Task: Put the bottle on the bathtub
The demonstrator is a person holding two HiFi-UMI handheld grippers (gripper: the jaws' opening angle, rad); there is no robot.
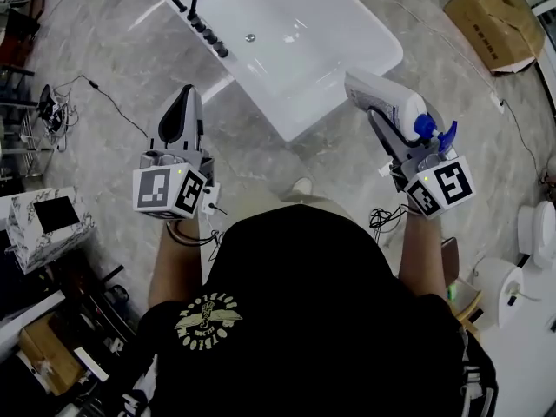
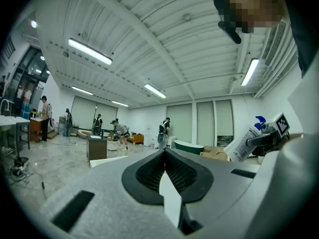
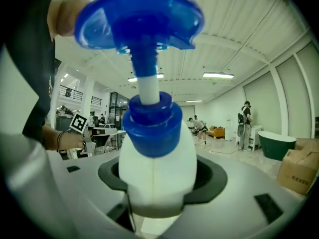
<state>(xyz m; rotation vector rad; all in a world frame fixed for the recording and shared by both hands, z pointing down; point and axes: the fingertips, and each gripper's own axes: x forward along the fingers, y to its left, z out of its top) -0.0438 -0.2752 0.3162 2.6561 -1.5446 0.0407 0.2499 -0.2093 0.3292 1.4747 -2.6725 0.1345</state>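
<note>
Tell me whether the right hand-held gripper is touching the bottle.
Touching. In the right gripper view, the jaws of the right hand-held gripper press against both sides of the bottle, with no gap showing.

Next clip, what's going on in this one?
A person stands facing a white bathtub with a gripper in each hand. The right gripper has its jaws shut on a white spray bottle with a blue trigger, held in the air near the tub's edge. The left gripper is shut and empty. The bottle is not yet on the bathtub.
</note>
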